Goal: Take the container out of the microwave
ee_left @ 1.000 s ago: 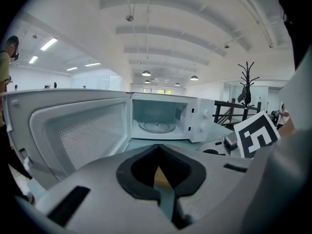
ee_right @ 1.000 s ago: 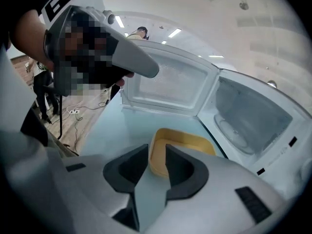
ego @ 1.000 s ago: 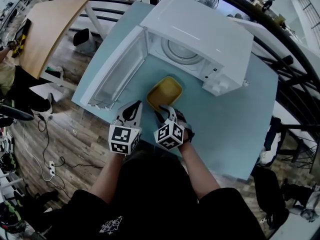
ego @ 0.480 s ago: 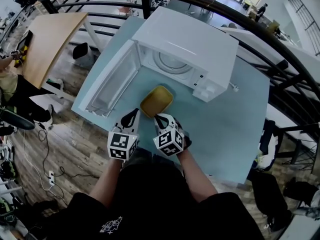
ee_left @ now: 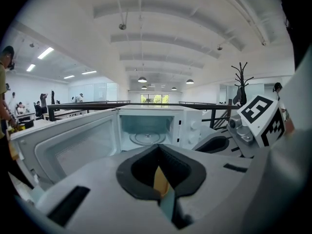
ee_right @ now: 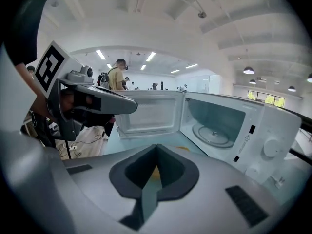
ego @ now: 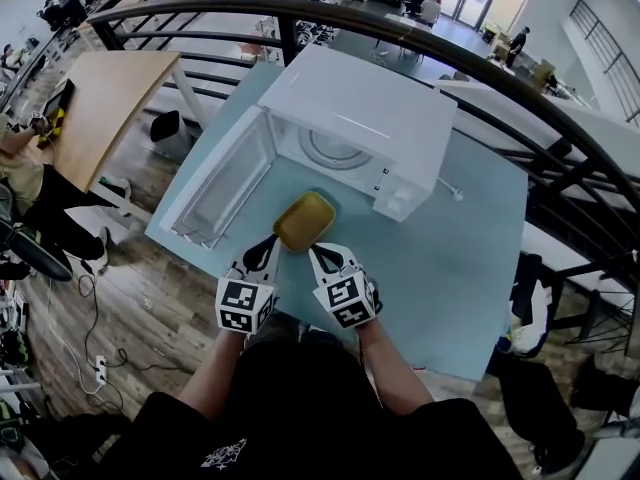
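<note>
Head view: the container (ego: 305,220) sits on the tabletop (ego: 450,268), near side of the open microwave (ego: 350,118). Just near it, the left tool (ego: 266,249) is closed and empty. The right tool (ego: 320,256) has just been closing on nothing.

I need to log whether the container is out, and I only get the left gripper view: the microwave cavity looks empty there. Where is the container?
Observer: In the head view the yellow container lies on the teal table, just in front of the open microwave.
Operator: Is the right claw gripping it?
Observer: No. In the right gripper view the right claw has just been closing, and its jaws now meet with nothing between them.
</note>
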{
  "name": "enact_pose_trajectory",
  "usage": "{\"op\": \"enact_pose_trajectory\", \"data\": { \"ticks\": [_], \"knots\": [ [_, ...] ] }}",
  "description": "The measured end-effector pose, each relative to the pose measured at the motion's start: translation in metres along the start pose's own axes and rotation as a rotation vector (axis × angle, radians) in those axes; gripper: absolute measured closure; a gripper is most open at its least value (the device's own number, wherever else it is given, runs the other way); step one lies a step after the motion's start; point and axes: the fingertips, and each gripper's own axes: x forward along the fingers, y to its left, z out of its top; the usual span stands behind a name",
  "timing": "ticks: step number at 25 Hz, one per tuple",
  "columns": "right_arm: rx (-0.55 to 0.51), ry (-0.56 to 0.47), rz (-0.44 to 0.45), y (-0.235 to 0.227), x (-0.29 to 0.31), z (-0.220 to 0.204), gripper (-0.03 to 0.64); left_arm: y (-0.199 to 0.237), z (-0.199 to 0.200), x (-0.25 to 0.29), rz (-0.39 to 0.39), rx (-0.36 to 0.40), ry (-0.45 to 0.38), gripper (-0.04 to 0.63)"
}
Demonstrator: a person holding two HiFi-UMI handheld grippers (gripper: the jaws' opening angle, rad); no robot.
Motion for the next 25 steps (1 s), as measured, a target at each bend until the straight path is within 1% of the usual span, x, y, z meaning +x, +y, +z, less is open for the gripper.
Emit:
{"op": "enact_pose_trajectory", "data": {
  "ticks": [7,11,17,25],
  "knots": [
    [0.017,-0.041,-0.042,-0.016,-0.024,0.012,0.609,-0.011,0.019,-0.007,-0.019,0.000,-0.023,0.588],
    [0.038,-0.074,-0.073,-0.028,-0.037,0.019,0.610,-0.012,0.029,-0.006,-0.022,0.013,-0.042,0.588],
    [0.095,-0.139,-0.120,-0.046,-0.056,0.038,0.610,-0.005,0.046,-0.010,-0.041,0.016,-0.073,0.588],
    [0.106,-0.205,-0.204,-0.058,-0.084,0.070,0.610,0.011,0.080,-0.020,-0.061,0.020,-0.145,0.588]
  ]
}}
